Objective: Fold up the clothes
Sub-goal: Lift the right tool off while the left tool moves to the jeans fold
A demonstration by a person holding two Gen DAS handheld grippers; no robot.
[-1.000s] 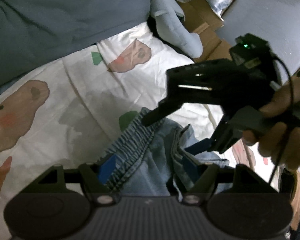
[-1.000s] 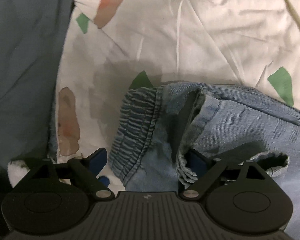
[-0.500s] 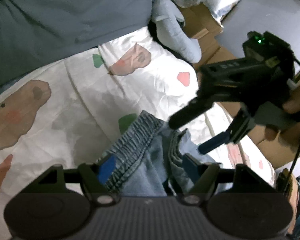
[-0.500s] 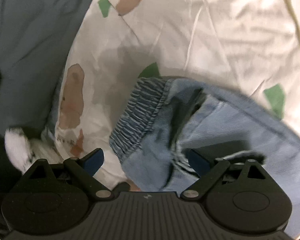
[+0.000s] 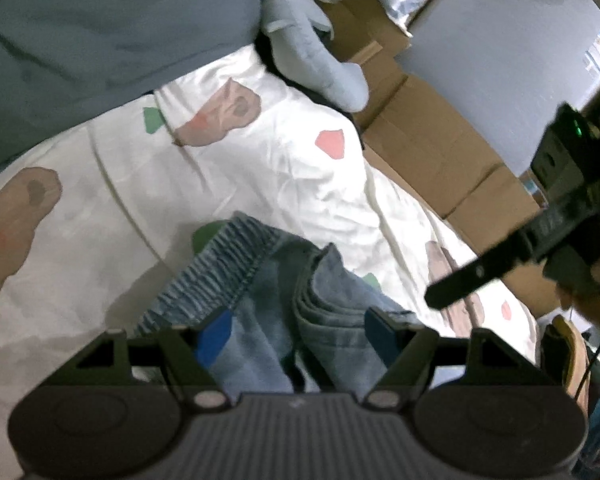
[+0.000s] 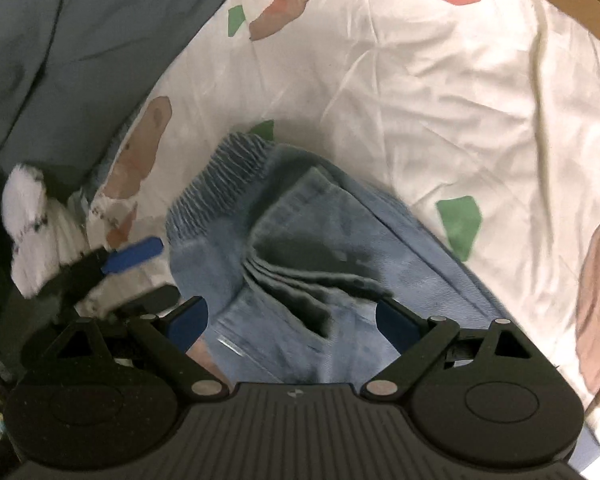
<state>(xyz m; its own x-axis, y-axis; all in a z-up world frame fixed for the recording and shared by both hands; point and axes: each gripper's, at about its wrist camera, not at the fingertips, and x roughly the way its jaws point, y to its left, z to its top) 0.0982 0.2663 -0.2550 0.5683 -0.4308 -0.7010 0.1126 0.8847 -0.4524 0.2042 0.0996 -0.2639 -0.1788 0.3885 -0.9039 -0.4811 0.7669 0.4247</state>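
White cotton bedsheet printed with brown bears and red and green patches spreads across both views, a grey-blue duvet bunched along its far edge. Only the left wrist view takes in the brown cardboard boxes past the mattress edge and the pale blue plush toy by the duvet; only the right wrist view shows a white fluffy toy at the left.

Folded light-blue denim trousers with a ribbed elastic waistband lie on the sheet, directly below both tools.

Seen from its own camera, the right gripper has its blue pads spread wide, denim lying between them without visible pressure; it points steeply down. From the left camera its black body sits at the right edge, a hand around the handle.

Spread equally wide, the left gripper straddles the trouser folds, pads apart from the cloth, pointing down at a slant.
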